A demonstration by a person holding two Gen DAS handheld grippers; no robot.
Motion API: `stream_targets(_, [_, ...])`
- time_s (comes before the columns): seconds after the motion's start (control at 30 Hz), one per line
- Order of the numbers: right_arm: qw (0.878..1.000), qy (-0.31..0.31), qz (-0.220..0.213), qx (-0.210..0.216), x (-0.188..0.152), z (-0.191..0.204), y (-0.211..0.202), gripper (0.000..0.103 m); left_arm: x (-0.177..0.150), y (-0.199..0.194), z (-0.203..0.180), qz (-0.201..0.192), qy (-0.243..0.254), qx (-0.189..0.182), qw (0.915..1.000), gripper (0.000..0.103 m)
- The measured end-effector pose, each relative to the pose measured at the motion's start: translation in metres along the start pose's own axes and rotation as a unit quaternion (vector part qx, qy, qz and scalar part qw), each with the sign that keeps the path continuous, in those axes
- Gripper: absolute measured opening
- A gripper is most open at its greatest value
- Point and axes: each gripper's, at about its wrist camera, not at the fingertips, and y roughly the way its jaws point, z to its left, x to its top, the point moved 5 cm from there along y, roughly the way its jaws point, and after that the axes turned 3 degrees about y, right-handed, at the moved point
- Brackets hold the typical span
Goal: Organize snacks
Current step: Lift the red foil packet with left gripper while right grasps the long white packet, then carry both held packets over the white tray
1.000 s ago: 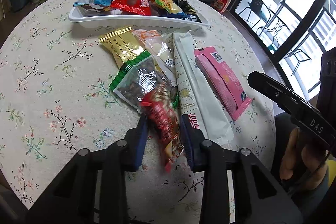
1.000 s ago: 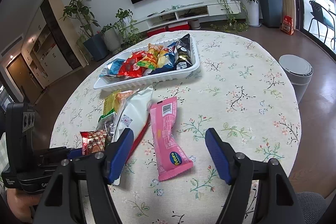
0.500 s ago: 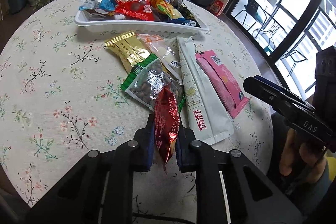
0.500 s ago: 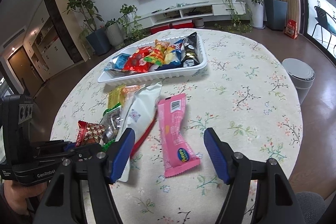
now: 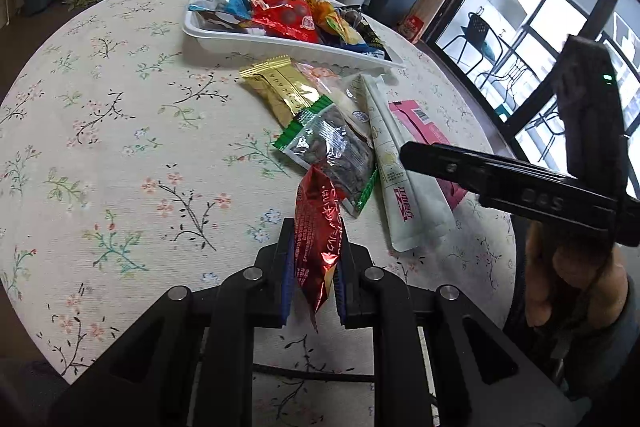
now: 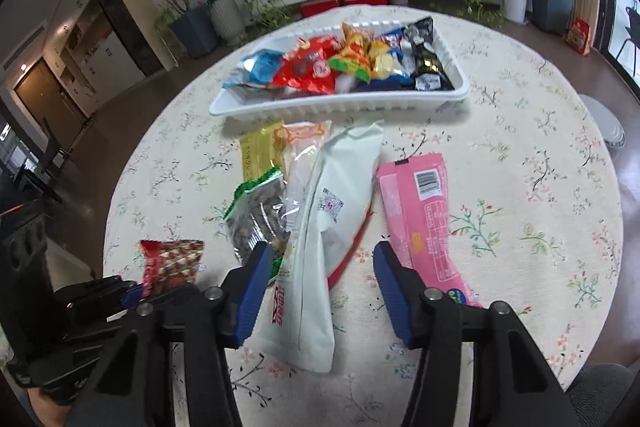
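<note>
Barcode on pink packet (image 6: 426,211) (other print blurred)

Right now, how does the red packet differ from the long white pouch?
The red packet is small and shiny, and is pinched in the left tongs, lifted off the cloth. The long white pouch is much bigger and matt, and lies flat on the table between the closing right tongs, not yet gripped. Both are sealed snacks outside the white tray.
</note>
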Motion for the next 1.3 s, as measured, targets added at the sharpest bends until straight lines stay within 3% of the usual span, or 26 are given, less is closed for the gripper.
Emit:
stream_targets(0.3, [0.999, 0.021, 0.033, -0.012, 0.005, -0.004, 0.029, 0.051, -0.001, -0.001, 0.005, -0.006, -0.003, -0.011, 0.9999, 0.015])
stream_targets(0.63, [0.999, 0.02, 0.038, 0.001, 0.0, -0.008, 0.021, 0.031, -0.003, 0.001, 0.003, -0.003, 0.0, -0.009, 1.0, 0.015])
stream_targets(0.87, [0.999, 0.022, 0.031, 0.008, -0.01, -0.01, 0.008, 0.028, -0.002, 0.002, 0.003, -0.002, -0.002, -0.009, 1.0, 0.015])
stream_targets(1.17, [1.0, 0.008, -0.021, 0.021, -0.013, -0.002, -0.034, 0.028, 0.0, -0.004, 0.002, -0.008, -0.003, -0.014, 0.9999, 0.015])
stream_targets(1.3, [0.999, 0.011, -0.022, 0.026, -0.013, -0.004, -0.038, 0.028, 0.003, -0.01, 0.002, -0.014, -0.003, -0.015, 0.9998, 0.015])
